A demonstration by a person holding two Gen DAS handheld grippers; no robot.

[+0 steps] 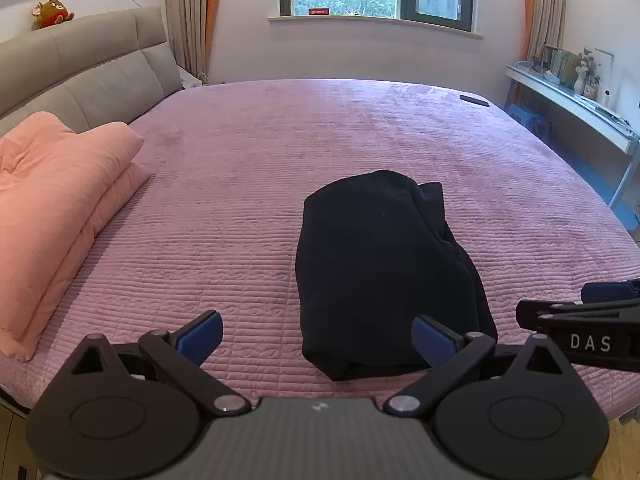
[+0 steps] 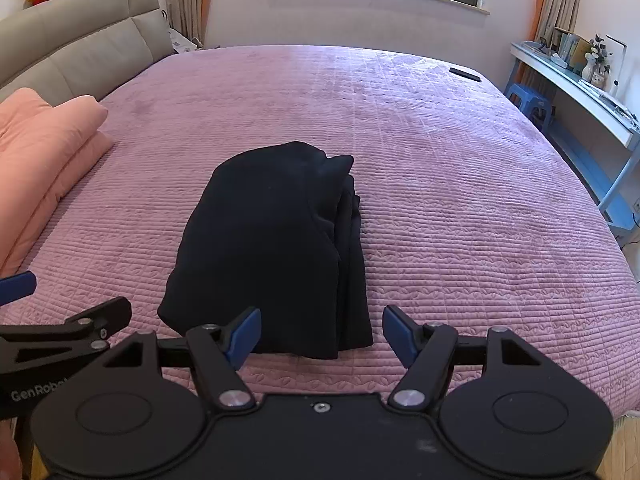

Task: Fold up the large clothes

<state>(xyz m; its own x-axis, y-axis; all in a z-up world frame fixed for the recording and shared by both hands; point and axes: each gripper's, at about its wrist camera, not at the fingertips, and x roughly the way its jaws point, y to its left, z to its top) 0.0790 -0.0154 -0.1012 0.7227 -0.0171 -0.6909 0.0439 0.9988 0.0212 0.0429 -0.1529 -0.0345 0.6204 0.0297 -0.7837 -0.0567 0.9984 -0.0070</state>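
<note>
A black garment point(image 1: 380, 272) lies folded into a compact bundle on the pink quilted bedspread point(image 1: 280, 152), near the front edge of the bed. In the right wrist view the same black garment point(image 2: 280, 248) sits just ahead of the blue pads. My left gripper point(image 1: 318, 338) hovers open at the bundle's near left corner, nothing between its fingers. My right gripper point(image 2: 322, 336) is open too, above the bundle's near right corner, and touches no cloth. Each gripper shows at the edge of the other's view.
A folded peach duvet point(image 1: 60, 216) lies at the left side of the bed by the grey headboard point(image 1: 80, 72). A dark remote point(image 1: 474, 101) rests at the far right corner. A white shelf point(image 1: 576, 108) and a blue stool point(image 2: 532, 106) stand to the right.
</note>
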